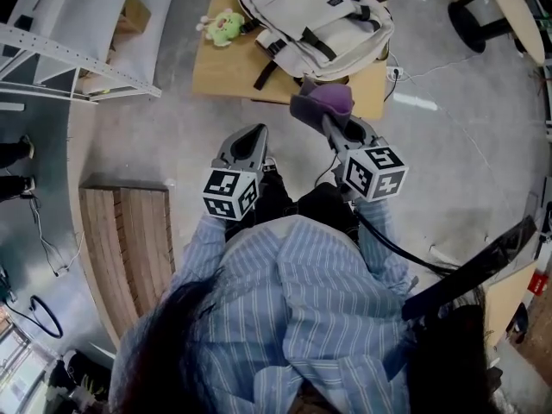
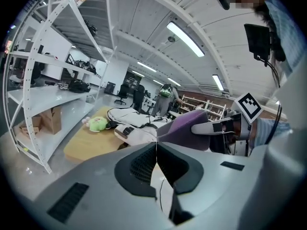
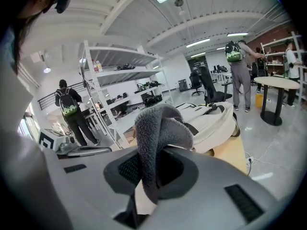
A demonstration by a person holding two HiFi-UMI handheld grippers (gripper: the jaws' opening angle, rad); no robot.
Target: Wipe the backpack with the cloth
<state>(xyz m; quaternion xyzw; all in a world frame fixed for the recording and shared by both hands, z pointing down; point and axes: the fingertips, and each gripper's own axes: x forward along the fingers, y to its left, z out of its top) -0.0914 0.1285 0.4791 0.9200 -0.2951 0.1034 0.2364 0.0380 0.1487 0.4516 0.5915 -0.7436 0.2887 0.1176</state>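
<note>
A cream backpack (image 1: 319, 24) with black straps lies on a low wooden table (image 1: 226, 72) ahead of me. It shows too in the left gripper view as the backpack (image 2: 129, 121) and in the right gripper view as the backpack (image 3: 211, 119). My right gripper (image 1: 326, 119) is shut on a folded purple-grey cloth (image 1: 323, 102), held short of the table's near edge. The cloth (image 3: 156, 143) fills the jaws in the right gripper view. My left gripper (image 1: 250, 141) hangs beside it, shut and empty, its jaws (image 2: 156, 152) touching.
A green plush toy (image 1: 224, 26) lies on the table's left end. A white metal shelf rack (image 1: 69, 50) stands at the left, a wooden bench (image 1: 129, 248) on the floor near my left side. A round table's black base (image 1: 474, 20) is at the far right. People stand in the background.
</note>
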